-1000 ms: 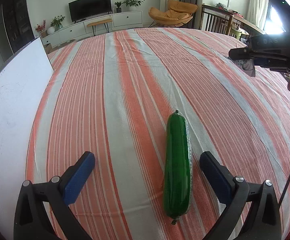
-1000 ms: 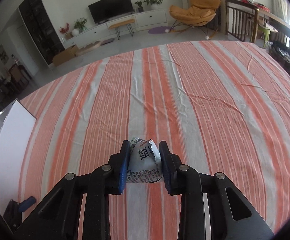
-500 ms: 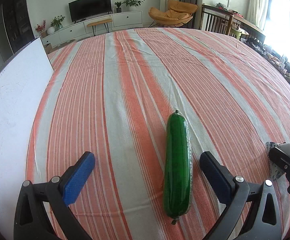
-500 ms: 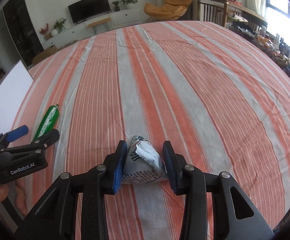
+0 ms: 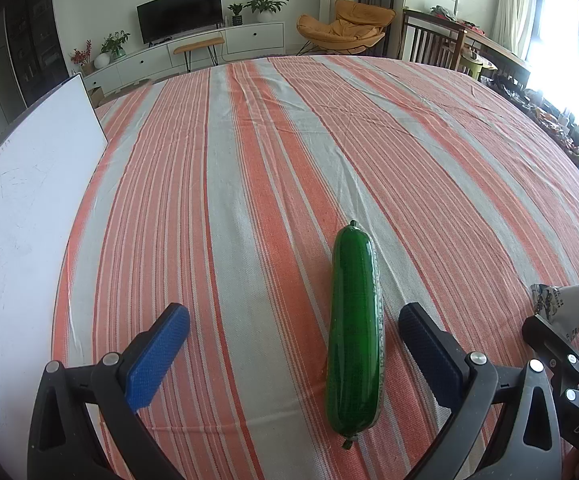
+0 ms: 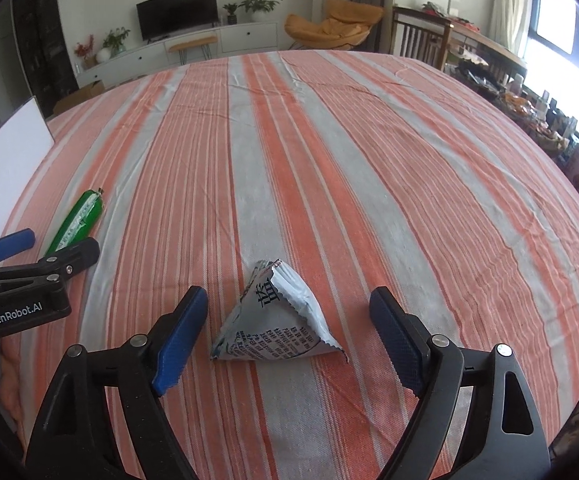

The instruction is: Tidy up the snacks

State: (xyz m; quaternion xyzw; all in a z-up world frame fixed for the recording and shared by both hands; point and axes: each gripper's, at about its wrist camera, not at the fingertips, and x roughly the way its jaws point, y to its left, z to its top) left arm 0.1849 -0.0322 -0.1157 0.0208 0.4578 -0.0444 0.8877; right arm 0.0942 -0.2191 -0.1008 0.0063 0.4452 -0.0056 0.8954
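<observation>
The striped worktop carries two snacks. The green sausage lies between the left tongs, spread wide and untouched — next to be pinched, likely. The right tongs have just been opening; the triangular packet sits released between them.

Glossy plastic sausage (woven cloth tablecloth)

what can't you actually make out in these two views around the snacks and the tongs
- Green sausage snack, right wrist view: near end hidden behind the left tongs.
- Triangular packet, left wrist view: lower part covered by the right tongs' fingers.
- Packet print, right wrist view: too small to read.
- White board, left wrist view: cut off by the left edge.
</observation>
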